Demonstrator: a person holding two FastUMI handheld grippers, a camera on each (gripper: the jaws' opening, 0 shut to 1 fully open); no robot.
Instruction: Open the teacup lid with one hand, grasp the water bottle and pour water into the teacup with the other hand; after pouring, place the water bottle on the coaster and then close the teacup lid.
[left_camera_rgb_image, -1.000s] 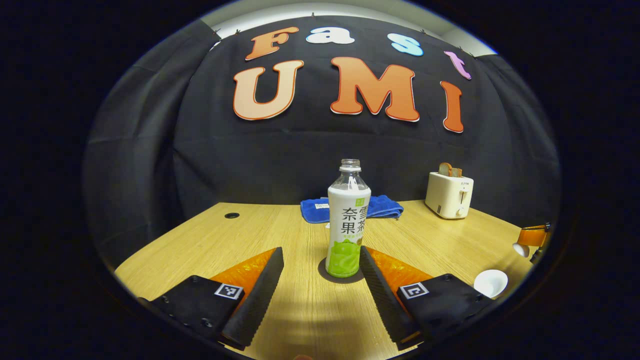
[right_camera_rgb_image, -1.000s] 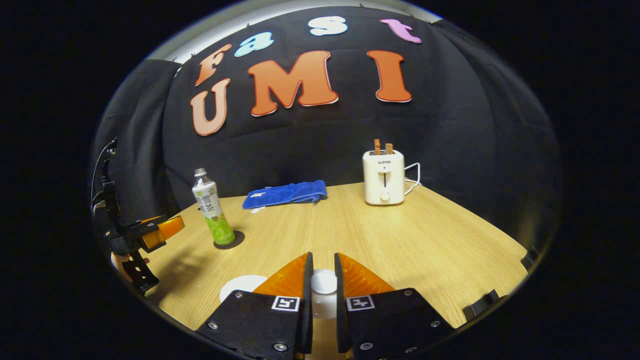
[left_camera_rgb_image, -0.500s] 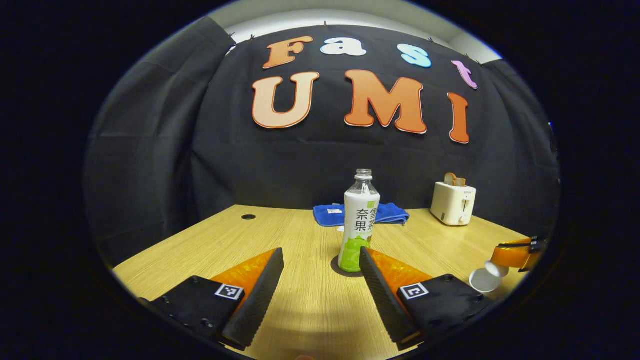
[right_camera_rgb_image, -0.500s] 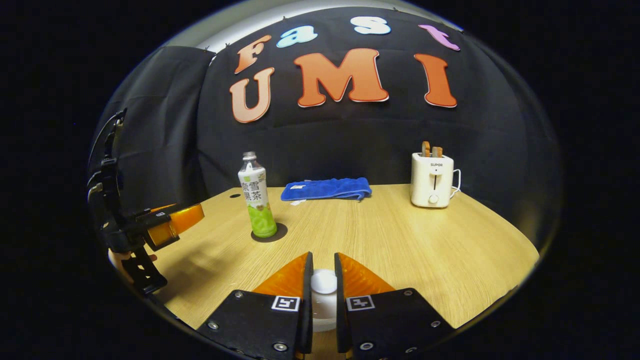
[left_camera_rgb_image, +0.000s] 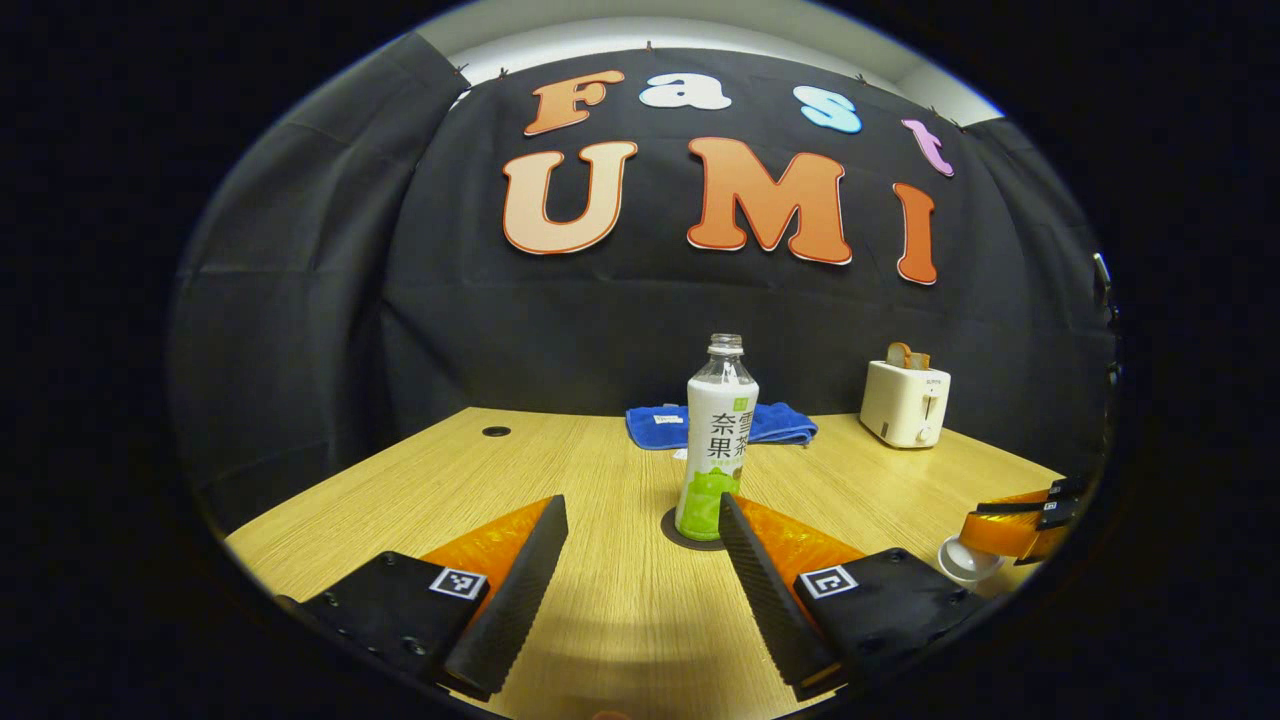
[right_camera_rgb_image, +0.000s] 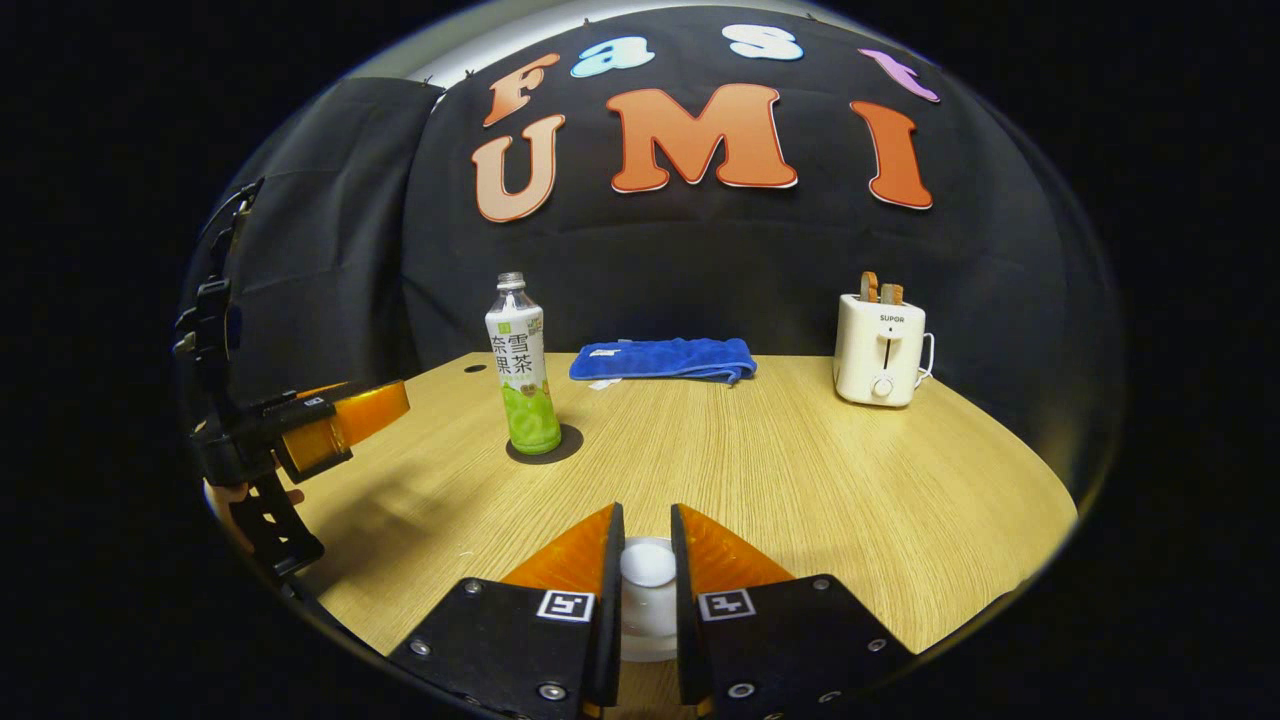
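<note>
My left gripper (left_camera_rgb_image: 640, 560) hangs with its fingers spread wide apart and nothing between them, just short of the water bottle (left_camera_rgb_image: 718, 440). The bottle stands upright and uncapped on the dark round coaster (left_camera_rgb_image: 692, 532), out on the wooden counter (left_camera_rgb_image: 560, 470). My right gripper (right_camera_rgb_image: 645, 600) is clamped on the white knob of the teacup lid (right_camera_rgb_image: 648, 565), both fingers pressing its sides, with the teacup (right_camera_rgb_image: 648, 620) below it (whether the lid is seated or a touch above the rim, I cannot tell). Behind the bottle lies a folded blue towel (right_camera_rgb_image: 663, 360), and a cream toaster (right_camera_rgb_image: 880, 348) stands near the wall at the far right.
</note>
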